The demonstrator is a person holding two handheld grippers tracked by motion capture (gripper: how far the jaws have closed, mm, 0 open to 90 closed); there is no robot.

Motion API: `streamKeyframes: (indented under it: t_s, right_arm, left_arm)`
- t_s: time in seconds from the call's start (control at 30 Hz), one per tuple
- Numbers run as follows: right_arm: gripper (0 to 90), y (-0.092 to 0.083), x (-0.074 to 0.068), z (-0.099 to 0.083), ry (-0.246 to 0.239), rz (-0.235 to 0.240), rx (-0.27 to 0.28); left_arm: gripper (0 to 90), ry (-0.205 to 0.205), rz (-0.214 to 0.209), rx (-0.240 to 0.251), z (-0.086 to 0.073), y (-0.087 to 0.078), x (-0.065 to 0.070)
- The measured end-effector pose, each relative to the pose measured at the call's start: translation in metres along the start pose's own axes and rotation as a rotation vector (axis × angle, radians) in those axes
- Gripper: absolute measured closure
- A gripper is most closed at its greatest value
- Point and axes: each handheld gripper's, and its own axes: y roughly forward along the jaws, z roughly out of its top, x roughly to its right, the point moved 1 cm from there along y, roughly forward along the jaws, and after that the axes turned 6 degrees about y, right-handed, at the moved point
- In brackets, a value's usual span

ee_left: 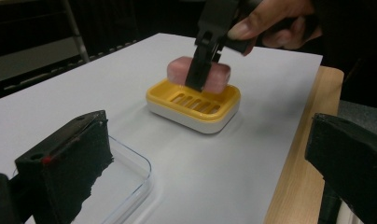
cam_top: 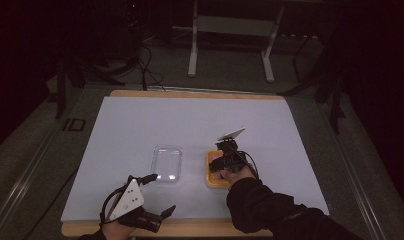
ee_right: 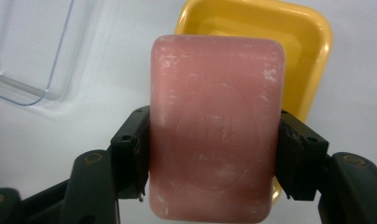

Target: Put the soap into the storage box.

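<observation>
**Soap bar held just above its yellow dish**

The white sheet (cam_top: 190,130) covering the table carried two pieces of a soap set: a clear plastic lid (cam_top: 166,163) lying flat just beside the yellow soap dish (ee_left: 193,103), on its left in the high view. Over the dish hung the right gripper (cam_top: 225,161), its jaws clamped across the narrow sides of a pink soap bar (ee_right: 217,126). The bar sat directly above the dish and a little clear of its slotted floor, and its long axis appeared to run the same way as the dish's, so the coming move looked like a plain lowering rather than a turn. The left gripper (cam_top: 157,216) waited well back from the dish at the near table edge, jaws standing apart with nothing between them, closer to the lid than to the dish. The right hand (ee_left: 266,21) was plainly the nearer of the two.
</observation>
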Motion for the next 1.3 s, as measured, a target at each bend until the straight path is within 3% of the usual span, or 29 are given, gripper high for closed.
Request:
streamKeyframes:
  t_s: [0.47,0.73,0.77,1.0,1.07,1.3]
  right_arm:
    - [37.0,0.024,0.003,0.002,0.008,-0.069,0.009]
    - [31.2,0.025,0.003,0.005,0.005,-0.060,0.002]
    - [29.1,0.026,0.003,0.006,-0.007,-0.060,-0.013]
    - [29.4,0.017,0.005,0.007,-0.040,-0.071,0.016]
    - [29.5,0.013,0.005,0.006,-0.078,-0.078,0.023]
    - [30.7,0.004,0.008,0.004,-0.141,-0.079,0.047]
  left_arm:
    - [0.6,0.007,-0.018,0.002,0.000,0.000,0.002]
    - [0.6,0.006,-0.017,0.002,0.000,0.000,0.002]
    - [0.6,0.006,-0.017,0.001,0.000,0.000,0.002]
    - [0.6,0.006,-0.010,-0.008,-0.001,-0.001,0.002]
    - [0.6,0.006,-0.005,-0.008,-0.001,-0.002,0.002]
    - [0.6,-0.004,0.015,-0.016,-0.004,-0.005,0.002]
